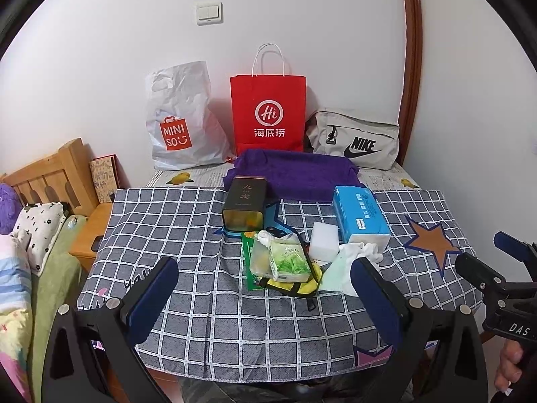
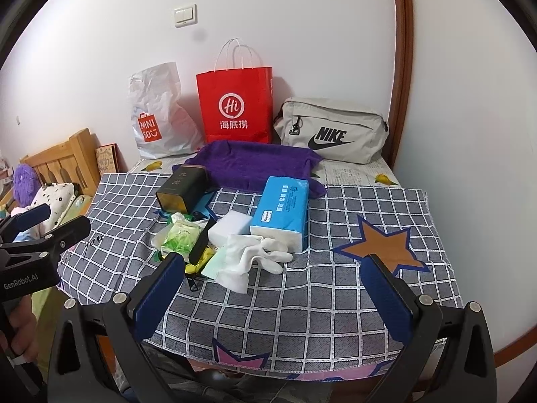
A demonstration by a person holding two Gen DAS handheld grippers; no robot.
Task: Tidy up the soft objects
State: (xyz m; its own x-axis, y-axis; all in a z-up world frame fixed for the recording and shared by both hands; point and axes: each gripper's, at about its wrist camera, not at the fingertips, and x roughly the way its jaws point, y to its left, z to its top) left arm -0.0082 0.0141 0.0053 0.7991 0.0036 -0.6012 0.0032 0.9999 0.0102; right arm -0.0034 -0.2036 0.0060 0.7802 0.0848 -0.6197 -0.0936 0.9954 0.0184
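Note:
A pile of soft things lies mid-table: a blue tissue pack [image 1: 360,213] [image 2: 281,211], a white sponge [image 1: 324,242] [image 2: 229,227], white gloves [image 1: 364,252] [image 2: 260,255], a green wipes packet [image 1: 285,259] [image 2: 179,239] and a pale green cloth [image 2: 216,263]. Behind them lies a folded purple towel [image 1: 298,173] [image 2: 255,163]. My left gripper [image 1: 265,272] is open above the near table edge, short of the pile. My right gripper [image 2: 275,270] is open too, with nothing between its fingers. Each gripper shows at the side of the other's view.
A dark tin [image 1: 245,206] [image 2: 181,188] lies on its side. A white Miniso bag [image 1: 181,124], a red paper bag [image 1: 268,110] and a grey Nike pouch [image 1: 355,141] stand against the wall. A bed with pillows [image 1: 37,231] is at the left.

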